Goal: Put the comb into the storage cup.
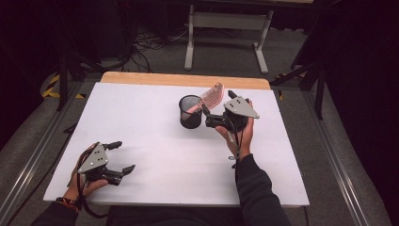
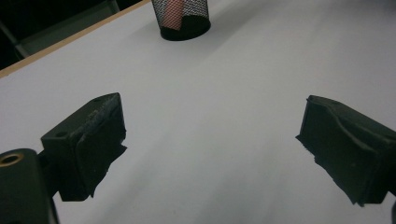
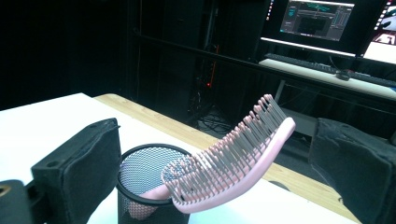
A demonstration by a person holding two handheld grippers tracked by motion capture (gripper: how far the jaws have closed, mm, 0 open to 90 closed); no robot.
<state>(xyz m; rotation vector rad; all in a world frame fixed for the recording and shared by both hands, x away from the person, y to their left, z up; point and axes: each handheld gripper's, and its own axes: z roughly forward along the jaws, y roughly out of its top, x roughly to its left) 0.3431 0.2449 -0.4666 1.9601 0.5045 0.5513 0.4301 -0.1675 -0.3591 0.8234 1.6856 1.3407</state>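
A black mesh cup (image 1: 190, 113) stands upright on the white tabletop (image 1: 155, 141), right of centre. A pink hairbrush (image 1: 212, 96) rests handle-down in it, its bristled head leaning out over the rim to the right. My right gripper (image 1: 219, 103) is open just right of the cup. In the right gripper view the hairbrush (image 3: 233, 158) and the cup (image 3: 140, 170) sit between the wide-apart jaws of the right gripper (image 3: 217, 177), touching neither. My left gripper (image 1: 121, 157) is open and holds nothing near the table's front left corner. Seen from the left gripper (image 2: 210, 149), the cup (image 2: 182, 21) is far off.
A wooden strip (image 1: 186, 79) borders the table's far side. Behind it on the floor are a white metal frame (image 1: 228, 28) and loose cables (image 1: 150, 44). Rails run along both table sides. Monitors (image 3: 322, 23) glow in the dark background.
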